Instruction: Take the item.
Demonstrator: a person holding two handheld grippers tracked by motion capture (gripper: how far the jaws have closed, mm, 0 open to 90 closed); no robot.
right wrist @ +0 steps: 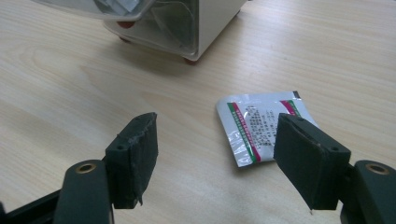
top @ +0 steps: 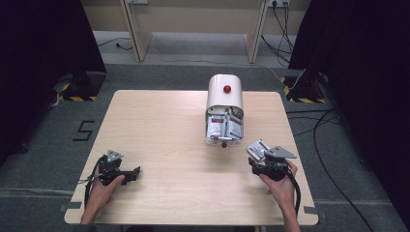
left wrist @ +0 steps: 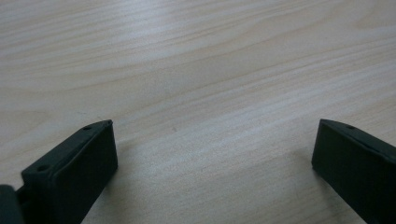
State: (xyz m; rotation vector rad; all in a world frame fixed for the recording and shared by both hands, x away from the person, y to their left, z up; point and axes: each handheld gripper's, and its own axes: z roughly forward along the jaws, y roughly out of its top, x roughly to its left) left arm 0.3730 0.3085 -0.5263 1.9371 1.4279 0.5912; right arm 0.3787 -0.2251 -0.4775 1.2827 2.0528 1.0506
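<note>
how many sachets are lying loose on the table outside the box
1. The sachet lies flat on the table ahead of the right gripper, near the white box. More packets sit inside the box, too crowded to count.

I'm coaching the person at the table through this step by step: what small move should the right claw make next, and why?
Probably ease the right claw forward a little and close it on the sachet. Its jaws stand open with nothing between the pads, and the sachet lies flat on the table just ahead, partly behind one jaw, beside the open container of more sachets. The left claw rests open on bare wood.
</note>
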